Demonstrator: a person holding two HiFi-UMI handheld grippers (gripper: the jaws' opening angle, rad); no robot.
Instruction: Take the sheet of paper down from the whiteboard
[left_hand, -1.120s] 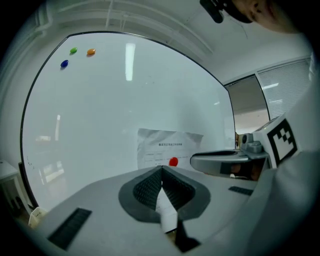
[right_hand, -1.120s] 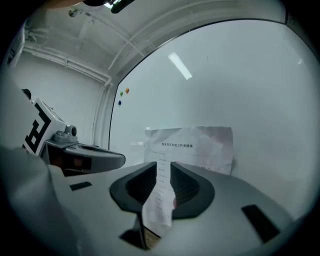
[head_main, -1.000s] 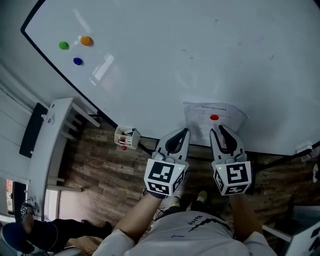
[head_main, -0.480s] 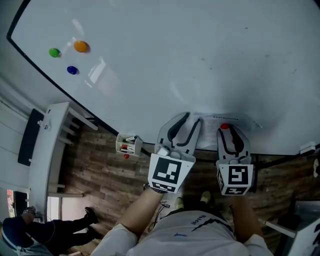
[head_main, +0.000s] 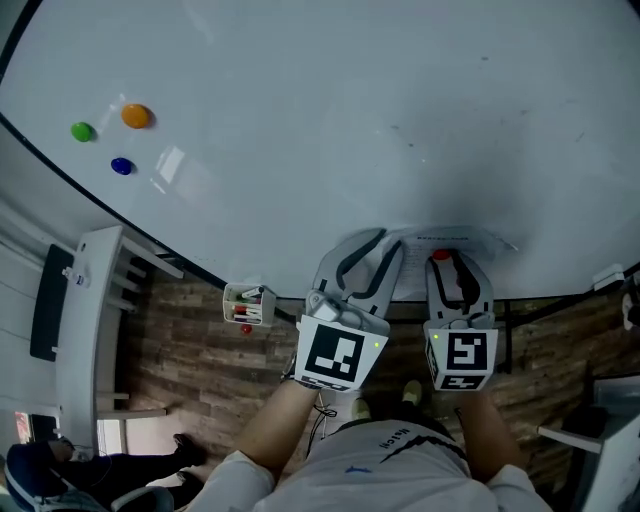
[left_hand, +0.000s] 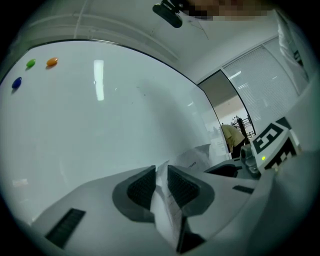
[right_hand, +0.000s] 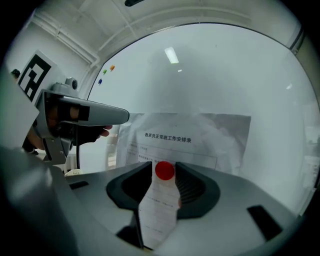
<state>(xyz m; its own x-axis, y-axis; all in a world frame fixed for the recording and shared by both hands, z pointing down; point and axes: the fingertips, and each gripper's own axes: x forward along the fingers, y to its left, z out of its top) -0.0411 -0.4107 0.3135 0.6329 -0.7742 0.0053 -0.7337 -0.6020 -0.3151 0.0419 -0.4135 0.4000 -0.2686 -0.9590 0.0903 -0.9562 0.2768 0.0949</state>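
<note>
The sheet of paper (head_main: 470, 240) with printed lines hangs low on the whiteboard (head_main: 330, 120), held by a red magnet (head_main: 441, 257). My left gripper (head_main: 382, 250) is at the sheet's left edge. Its jaws are closing, and that curled edge (left_hand: 162, 182) stands between the pads, which do not press it. My right gripper (head_main: 455, 262) is open, its pads on either side of the red magnet (right_hand: 165, 170) with a small gap each way. The sheet (right_hand: 200, 137) fills the board behind that gripper, with the left gripper (right_hand: 85, 112) at its left.
Orange (head_main: 136, 116), green (head_main: 82, 131) and blue (head_main: 121, 166) magnets sit far left on the board. A marker holder (head_main: 245, 303) hangs under the board's lower edge. A white rack (head_main: 95, 320) stands on the wood floor at the left, with a person (head_main: 60, 480) beyond it.
Both grippers rose from below the sheet onto it: the left one to its left edge, the right one around the red magnet. Both jaw pairs stand wider than a second ago.
</note>
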